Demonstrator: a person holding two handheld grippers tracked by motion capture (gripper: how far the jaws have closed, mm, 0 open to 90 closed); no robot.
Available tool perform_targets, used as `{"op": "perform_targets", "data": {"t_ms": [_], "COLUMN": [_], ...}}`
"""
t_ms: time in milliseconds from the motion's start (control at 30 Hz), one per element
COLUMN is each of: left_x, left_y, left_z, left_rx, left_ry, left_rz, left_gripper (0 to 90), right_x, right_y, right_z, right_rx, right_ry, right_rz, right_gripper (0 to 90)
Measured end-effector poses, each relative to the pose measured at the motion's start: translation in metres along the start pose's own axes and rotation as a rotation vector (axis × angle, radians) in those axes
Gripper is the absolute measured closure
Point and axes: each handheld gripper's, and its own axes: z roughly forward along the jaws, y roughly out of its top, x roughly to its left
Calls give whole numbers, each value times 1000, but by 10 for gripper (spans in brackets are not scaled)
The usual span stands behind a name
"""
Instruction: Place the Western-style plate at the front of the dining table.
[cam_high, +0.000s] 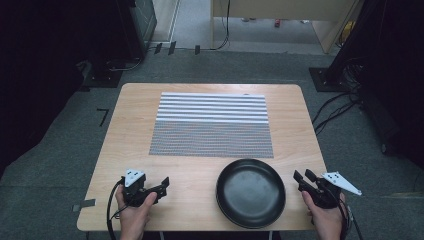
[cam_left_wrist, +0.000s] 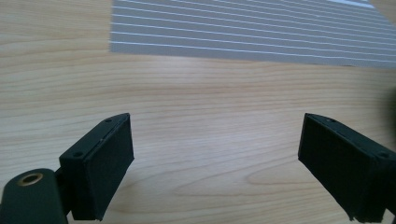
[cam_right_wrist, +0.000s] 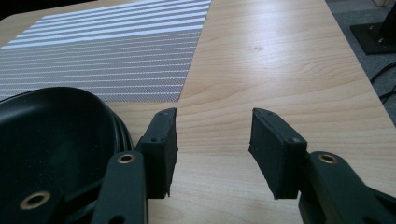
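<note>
On the near half of the pale wooden table (cam_high: 125, 120) we find a round, shallow black plate (cam_high: 250, 192), sitting just short of the grey-and-white striped woven placemat (cam_high: 212, 125), apart from it. Right gripper (cam_high: 305, 176) rests just beside the plate's right rim, jaws partly parted with bare wood between them, gripping nothing; likely staged for a rim pinch. Left gripper (cam_high: 164, 183) lies well to the plate's left, jaws spread wide and empty, pointed toward it. The mat's bare surface suggests it is the plate's destination.
</note>
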Motion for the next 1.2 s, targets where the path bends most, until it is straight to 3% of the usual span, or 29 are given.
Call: {"op": "perform_targets", "data": {"t_ms": [67,233,367,400,467,500,700,800,933,1200], "left_x": [-4,-23,-33,-41,-45,-52,-69,-79,-85,-105], "left_y": [0,-1,-1,-2,-3,-4,-7,-8,-9,-14], "left_z": [1,7,11,14,15,17,23,25,26,29], "left_rx": [2,19,30,38,44,49,66,76,83,97], "left_ry": [-5,-57,-89,-108,-117,-132,-192,-250,-282,-343], "left_rz": [6,30,34,44,53,63,55,40,35,71], "left_gripper": [100,101,101,101,101,101,133,139,147,234], "right_x": [1,5,7,9,10,13,20,23,25,23], "right_y": [0,-2,-2,-3,-4,-4,-5,-6,-6,-9], "right_z": [-1,-2,-2,-1,-1,-1,0,0,1,1], "right_rx": [1,-2,8,16,20,50,89,93,100,103], "right_ry": [7,85,122,144,153,161,155,176,179,218], "right_rz": [4,58,82,93,95,100,100,97,104,135], "right_gripper": [544,641,662,667,672,690,713,709,728,777]}}
